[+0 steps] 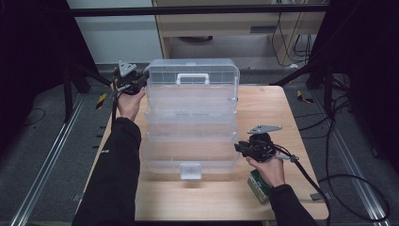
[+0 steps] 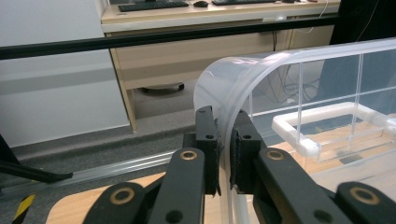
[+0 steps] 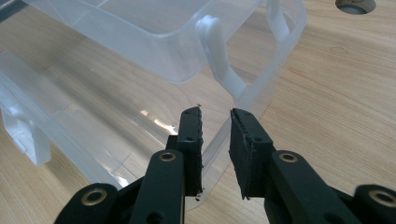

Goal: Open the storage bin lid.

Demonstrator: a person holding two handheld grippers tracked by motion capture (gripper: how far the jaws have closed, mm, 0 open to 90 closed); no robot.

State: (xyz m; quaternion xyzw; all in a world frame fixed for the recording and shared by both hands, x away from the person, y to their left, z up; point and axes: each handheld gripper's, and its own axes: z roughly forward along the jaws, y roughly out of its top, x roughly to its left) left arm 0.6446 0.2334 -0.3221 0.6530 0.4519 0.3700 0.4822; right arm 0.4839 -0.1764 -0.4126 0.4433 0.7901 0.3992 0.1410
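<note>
Clear plastic tiered organiser box (image 1: 190, 120) sits in the middle of the wooden table (image 1: 263, 106), its trays fanned open in steps from the lid at the far end to the bottom tray with a latch (image 1: 190, 170) nearest me. I judge it light and empty, but its walls look thin, springy and slick, so I would grip edges and rims, not flat panels, and squeeze gently to avoid cracking it. My left gripper (image 2: 224, 140) is at the far left corner, its jaws pinching the curved edge of the lid (image 2: 299, 79). My right gripper (image 3: 215, 122) is at the right rim of the bottom tray (image 3: 261, 100), jaws spread a little astride it, I think not yet touching. A white handle (image 1: 192, 78) sits on the lid, and a small green box (image 1: 259, 187) lies under my right hand (image 1: 269, 169).
</note>
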